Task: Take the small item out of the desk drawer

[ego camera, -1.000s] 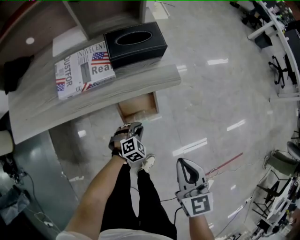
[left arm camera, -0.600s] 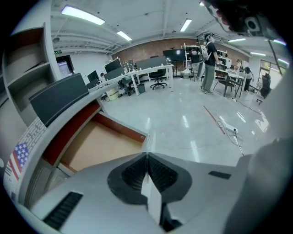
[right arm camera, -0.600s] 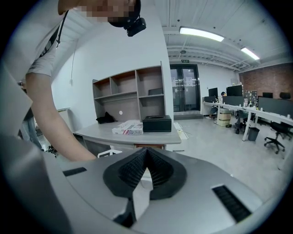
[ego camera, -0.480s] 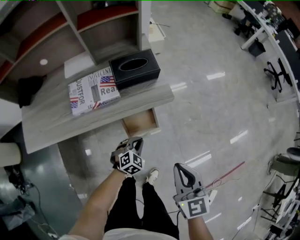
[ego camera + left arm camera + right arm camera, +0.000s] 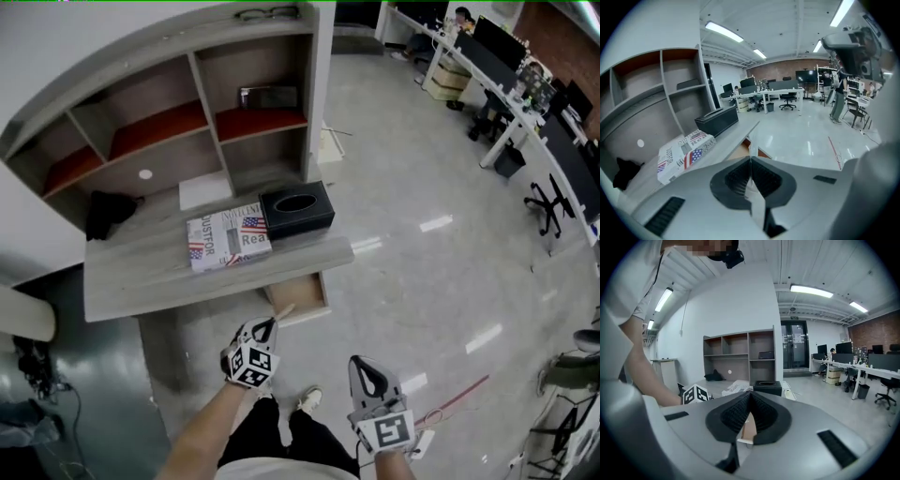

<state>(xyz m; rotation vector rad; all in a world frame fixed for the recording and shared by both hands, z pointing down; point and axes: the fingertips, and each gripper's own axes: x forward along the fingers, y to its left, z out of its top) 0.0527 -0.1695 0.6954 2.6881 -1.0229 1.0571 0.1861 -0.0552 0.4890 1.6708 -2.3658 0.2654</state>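
Under the grey desk (image 5: 159, 272) the small wooden drawer (image 5: 302, 292) stands pulled out. My left gripper (image 5: 269, 325) hovers just in front of it, shut on a thin pale slip (image 5: 282, 312) that sticks out past the tips toward the drawer. In the left gripper view the slip (image 5: 752, 146) shows edge-on between the closed jaws of the left gripper (image 5: 751, 159). My right gripper (image 5: 361, 364) hangs lower right over the floor, shut with nothing in it. In the right gripper view the right gripper (image 5: 750, 395) has its tips touching.
A black tissue box (image 5: 296, 208) and a newspaper-print box (image 5: 228, 239) lie on the desk, with a dark bundle (image 5: 111, 214) at its left. A shelf unit (image 5: 187, 122) rises behind. Office desks and chairs (image 5: 544, 141) stand far right across glossy floor.
The left gripper has closed on the pale slip and drawn back from the drawer. The head view has pulled back, so the shelf unit now shows. The right gripper stays low.
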